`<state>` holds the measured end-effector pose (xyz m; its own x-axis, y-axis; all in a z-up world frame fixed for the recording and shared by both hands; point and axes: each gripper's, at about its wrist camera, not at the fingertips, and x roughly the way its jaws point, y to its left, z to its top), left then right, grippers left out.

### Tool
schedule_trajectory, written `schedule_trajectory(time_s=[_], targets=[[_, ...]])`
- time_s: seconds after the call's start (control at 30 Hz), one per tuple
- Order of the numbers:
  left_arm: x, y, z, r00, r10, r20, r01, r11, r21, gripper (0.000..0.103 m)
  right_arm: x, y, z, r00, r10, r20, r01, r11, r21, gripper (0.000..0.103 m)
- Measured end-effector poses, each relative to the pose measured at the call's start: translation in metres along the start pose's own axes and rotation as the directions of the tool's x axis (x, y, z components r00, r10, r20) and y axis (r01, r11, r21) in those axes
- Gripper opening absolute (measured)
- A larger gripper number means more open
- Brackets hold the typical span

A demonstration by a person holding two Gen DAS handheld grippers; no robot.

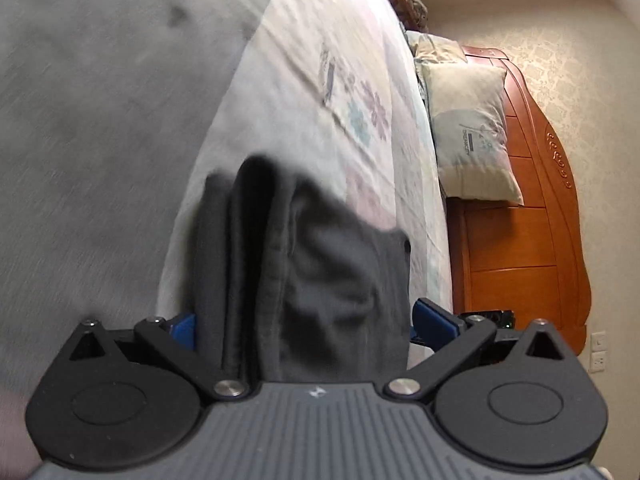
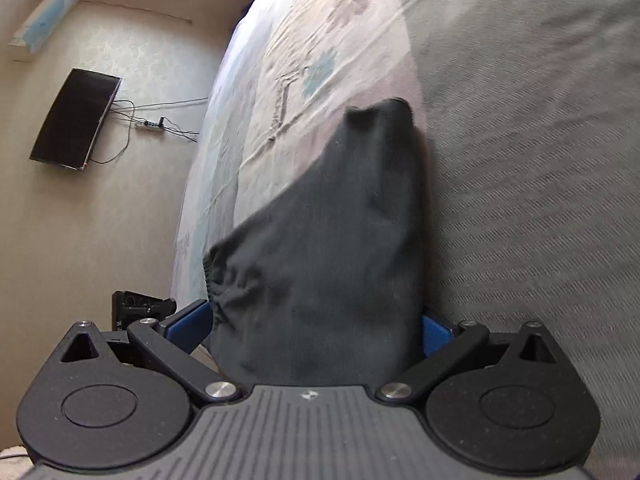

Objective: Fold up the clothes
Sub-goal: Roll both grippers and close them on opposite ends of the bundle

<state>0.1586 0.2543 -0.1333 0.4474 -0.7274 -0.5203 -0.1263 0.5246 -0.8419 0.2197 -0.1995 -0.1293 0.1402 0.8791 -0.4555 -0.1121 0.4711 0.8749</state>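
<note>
**Dark garment pinched in both grippers, hanging over the bed**

Left wrist view: the dark garment (image 1: 304, 280) fills the bottom middle of the frame, bunched into several stacked layers whose edges run straight up the picture from your left gripper (image 1: 304, 326). Blue finger pads poke out on either side of the cloth, so you're clamped on a thick wad, not one layer. The long axis points away from you along the fingers, toward the upper middle of the frame. Behind it, the flowered bedsheet (image 1: 328, 80) sweeps up the centre, a grey blanket (image 1: 88, 120) takes the whole left side, and a pillow (image 1: 472, 132) leans on the wooden headboard (image 1: 532, 220) at right. The blur makes it hard to say whether the far end touches the sheet.

Right wrist view: same garment (image 2: 332, 260), but here it tapers from a gathered, elastic-looking edge at lower left to a narrow tip at upper centre. Your right gripper (image 2: 316, 328) is closed on its wide end, with blue pads showing on both sides. The grey blanket sits on the right here, the sheet in the middle, and a dark screen (image 2: 76, 114) at far left.

So both hands hold near ends, and the free cloth lies ahead of both. My guess: whichever fold comes next turns on that forward axis, and neither hand looks clearly nearer the tip.
</note>
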Motion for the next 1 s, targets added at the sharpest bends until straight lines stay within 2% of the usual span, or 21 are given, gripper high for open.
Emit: schedule_trajectory(time_s=[0.1, 0.2, 0.33, 0.43, 0.57, 0.67, 0.77, 0.8, 0.83, 0.87, 0.93, 0.97, 1.0], targets=[[0.008, -0.003, 0.007, 1.0, -0.004, 0.01, 0.004, 1.0, -0.005, 0.102, 0.015, 0.002, 0.012, 1.0, 0.03, 0.003, -0.03, 1.0, 0.005, 0.103], [0.002, 0.0, -0.001, 0.999, -0.031, 0.014, 0.031, 1.0, 0.004, 0.102, 0.014, -0.001, 0.016, 0.998, 0.054, -0.011, -0.054, 0.998, 0.026, 0.103], [-0.014, 0.007, -0.016, 0.998, -0.054, 0.016, 0.054, 0.999, 0.003, 0.1, -0.003, -0.014, 0.007, 0.989, 0.147, -0.005, -0.147, 0.989, 0.021, 0.103], [-0.018, 0.009, -0.02, 0.999, -0.054, 0.0, 0.054, 0.998, 0.01, 0.099, -0.013, -0.021, 0.0, 0.983, 0.184, 0.009, -0.184, 0.982, 0.036, 0.103], [-0.01, 0.004, -0.01, 0.999, -0.033, -0.025, 0.033, 0.999, 0.015, 0.099, -0.01, -0.018, 0.005, 0.987, 0.158, 0.006, -0.158, 0.987, 0.043, 0.103], [-0.007, 0.005, -0.003, 0.999, -0.038, -0.024, 0.039, 0.999, 0.022, 0.099, 0.004, -0.006, 0.01, 0.994, 0.108, -0.025, -0.108, 0.994, -0.004, 0.103], [-0.016, 0.016, -0.006, 1.0, -0.023, -0.013, 0.023, 1.0, 0.008, 0.079, 0.005, -0.003, 0.007, 0.994, 0.099, -0.043, -0.101, 0.994, -0.039, 0.102], [-0.019, 0.021, -0.007, 1.0, -0.019, -0.005, 0.019, 1.0, -0.001, 0.064, 0.005, -0.005, 0.006, 0.995, 0.097, -0.039, -0.098, 0.995, -0.035, 0.098], [-0.022, 0.028, -0.008, 1.0, -0.012, 0.003, 0.012, 1.0, -0.021, 0.045, 0.004, -0.008, 0.006, 0.995, 0.094, -0.032, -0.095, 0.995, -0.024, 0.089], [-0.024, 0.036, -0.008, 1.0, -0.007, 0.01, 0.008, 0.998, -0.055, 0.036, 0.003, -0.011, 0.005, 0.995, 0.092, -0.024, -0.092, 0.996, -0.013, 0.082], [-0.024, 0.044, -0.008, 1.0, -0.019, 0.015, 0.02, 0.997, -0.077, 0.032, 0.001, -0.018, 0.005, 0.996, 0.086, -0.009, -0.086, 0.996, 0.01, 0.057], [-0.022, 0.041, -0.008, 1.0, -0.008, 0.012, 0.009, 0.998, -0.065, 0.032, -0.001, -0.021, 0.004, 0.997, 0.083, -0.002, -0.083, 0.996, 0.021, 0.049], [-0.021, 0.038, -0.007, 1.0, 0.008, 0.008, -0.008, 0.999, -0.052, 0.032, -0.002, -0.024, 0.004, 0.997, 0.081, 0.005, -0.081, 0.996, 0.032, 0.029]])
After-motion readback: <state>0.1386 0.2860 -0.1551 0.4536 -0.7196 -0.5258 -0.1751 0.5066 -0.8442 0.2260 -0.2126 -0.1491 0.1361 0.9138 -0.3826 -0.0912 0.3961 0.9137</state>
